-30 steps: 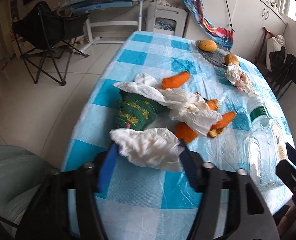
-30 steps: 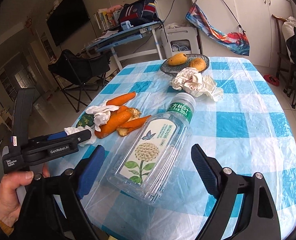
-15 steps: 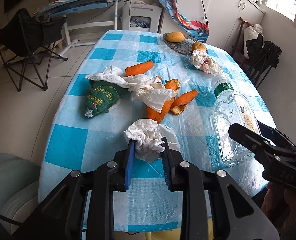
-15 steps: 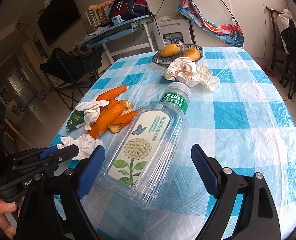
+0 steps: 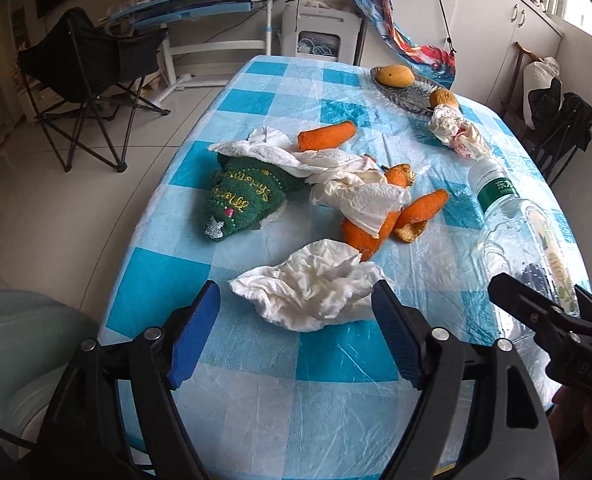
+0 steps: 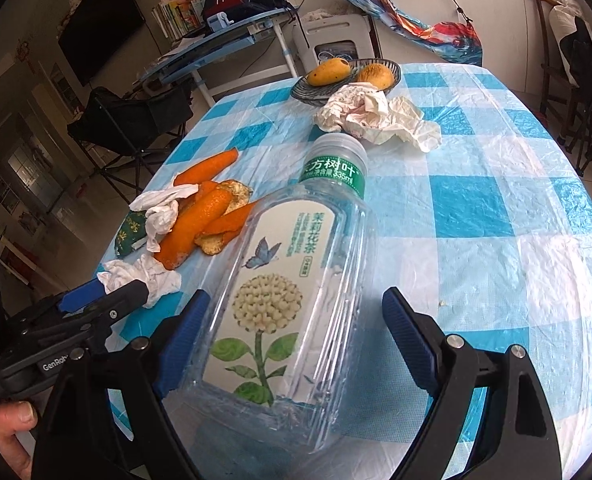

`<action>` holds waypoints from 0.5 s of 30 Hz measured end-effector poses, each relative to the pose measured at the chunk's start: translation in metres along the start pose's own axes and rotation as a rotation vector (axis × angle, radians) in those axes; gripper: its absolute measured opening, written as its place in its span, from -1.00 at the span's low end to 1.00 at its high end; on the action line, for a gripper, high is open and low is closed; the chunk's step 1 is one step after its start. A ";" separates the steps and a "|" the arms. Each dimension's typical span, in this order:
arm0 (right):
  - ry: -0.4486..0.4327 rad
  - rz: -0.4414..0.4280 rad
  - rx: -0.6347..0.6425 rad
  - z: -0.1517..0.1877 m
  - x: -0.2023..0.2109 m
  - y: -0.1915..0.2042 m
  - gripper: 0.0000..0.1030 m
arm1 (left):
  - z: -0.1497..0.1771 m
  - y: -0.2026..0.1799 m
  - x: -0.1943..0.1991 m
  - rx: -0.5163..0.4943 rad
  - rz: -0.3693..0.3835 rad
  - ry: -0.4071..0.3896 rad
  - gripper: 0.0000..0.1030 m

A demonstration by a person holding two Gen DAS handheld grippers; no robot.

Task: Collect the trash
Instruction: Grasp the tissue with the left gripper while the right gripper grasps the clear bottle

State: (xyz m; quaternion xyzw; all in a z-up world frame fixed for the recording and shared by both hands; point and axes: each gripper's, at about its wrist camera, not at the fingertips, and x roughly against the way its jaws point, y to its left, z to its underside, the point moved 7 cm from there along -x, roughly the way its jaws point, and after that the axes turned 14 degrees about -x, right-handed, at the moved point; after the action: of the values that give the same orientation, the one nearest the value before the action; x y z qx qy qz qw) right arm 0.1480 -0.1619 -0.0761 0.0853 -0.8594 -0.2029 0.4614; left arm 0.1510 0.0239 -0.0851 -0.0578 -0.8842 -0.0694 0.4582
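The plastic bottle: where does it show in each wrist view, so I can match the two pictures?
Left wrist view: the plastic bottle lies at the right edge, cap toward the far end of the table, right of the orange peels.
Right wrist view: it fills the lower centre, between the fingers of the right gripper.
Shared landmark: the fruit plate at the far end of the table.
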 end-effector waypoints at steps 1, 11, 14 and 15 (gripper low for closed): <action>0.002 -0.003 0.003 0.000 0.001 0.000 0.55 | 0.000 -0.002 -0.002 -0.004 0.020 0.003 0.42; 0.007 -0.031 0.012 0.002 0.011 -0.010 0.10 | -0.015 -0.025 0.031 -0.067 0.122 -0.141 -0.63; -0.015 -0.010 0.064 0.005 0.017 -0.008 0.08 | -0.020 -0.030 0.048 -0.086 0.122 -0.212 -0.64; -0.022 -0.004 0.080 0.006 0.019 -0.007 0.07 | -0.021 -0.033 0.053 -0.093 0.122 -0.233 -0.64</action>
State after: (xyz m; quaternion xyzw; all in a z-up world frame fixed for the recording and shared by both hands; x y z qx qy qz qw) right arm 0.1322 -0.1726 -0.0675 0.1031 -0.8717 -0.1704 0.4477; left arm 0.1320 -0.0102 -0.0319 -0.1405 -0.9220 -0.0753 0.3528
